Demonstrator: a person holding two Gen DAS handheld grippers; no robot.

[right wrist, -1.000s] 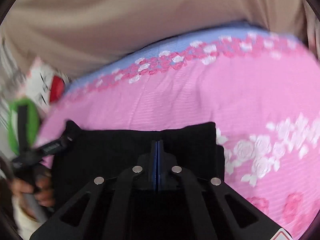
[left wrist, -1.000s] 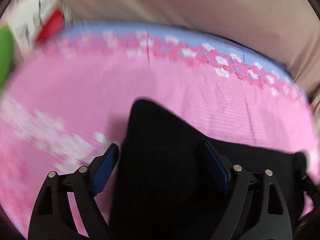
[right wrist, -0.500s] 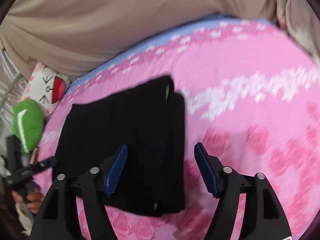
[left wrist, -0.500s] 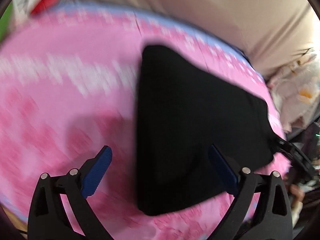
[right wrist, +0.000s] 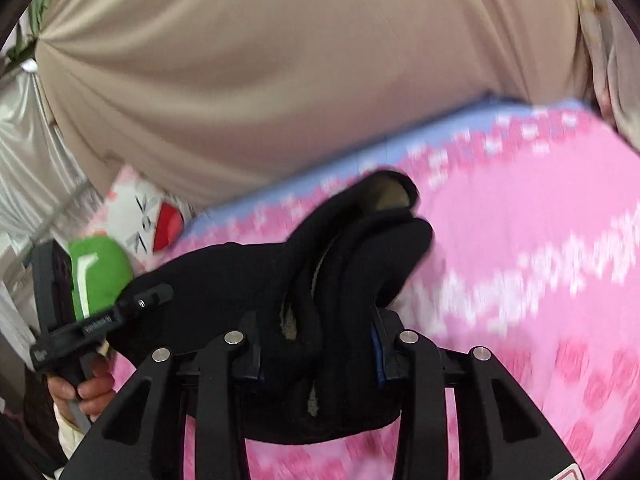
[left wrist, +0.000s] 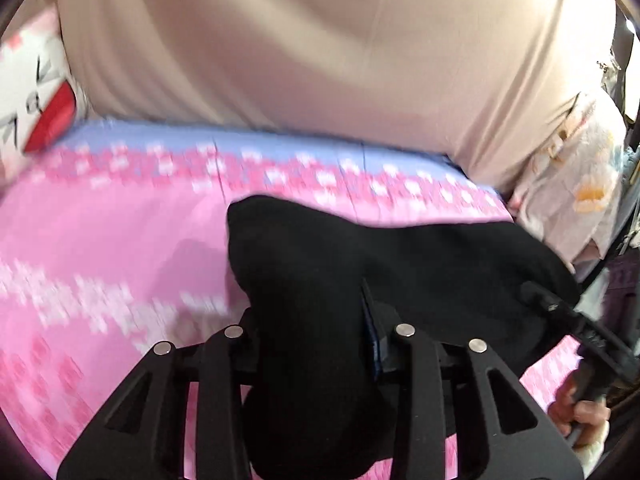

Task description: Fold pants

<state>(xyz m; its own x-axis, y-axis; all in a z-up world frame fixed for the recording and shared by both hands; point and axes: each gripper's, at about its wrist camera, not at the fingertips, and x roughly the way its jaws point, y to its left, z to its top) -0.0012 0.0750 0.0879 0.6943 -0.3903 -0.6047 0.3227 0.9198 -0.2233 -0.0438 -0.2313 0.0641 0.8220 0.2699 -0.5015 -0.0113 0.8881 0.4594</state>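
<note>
The black pants (left wrist: 400, 264) are folded into a thick bundle and held up off the pink floral bedsheet (left wrist: 100, 240). My left gripper (left wrist: 316, 344) is shut on one end of the bundle, cloth bulging between its fingers. My right gripper (right wrist: 316, 344) is shut on the other end of the pants (right wrist: 340, 260), where several stacked layers and a brownish lining show. The right gripper also shows at the right of the left wrist view (left wrist: 576, 320), and the left gripper at the left of the right wrist view (right wrist: 100, 316).
A beige curtain (left wrist: 320, 60) hangs behind the bed. A white and red cat-face cushion (right wrist: 148, 216) and a green plush (right wrist: 100, 276) lie at the bed's left end. Pale floral bedding (left wrist: 572, 196) is piled at the right end.
Both grippers were open above the flat folded pants half a second ago. Now both have closed on the ends and lifted the bundle off the sheet.
</note>
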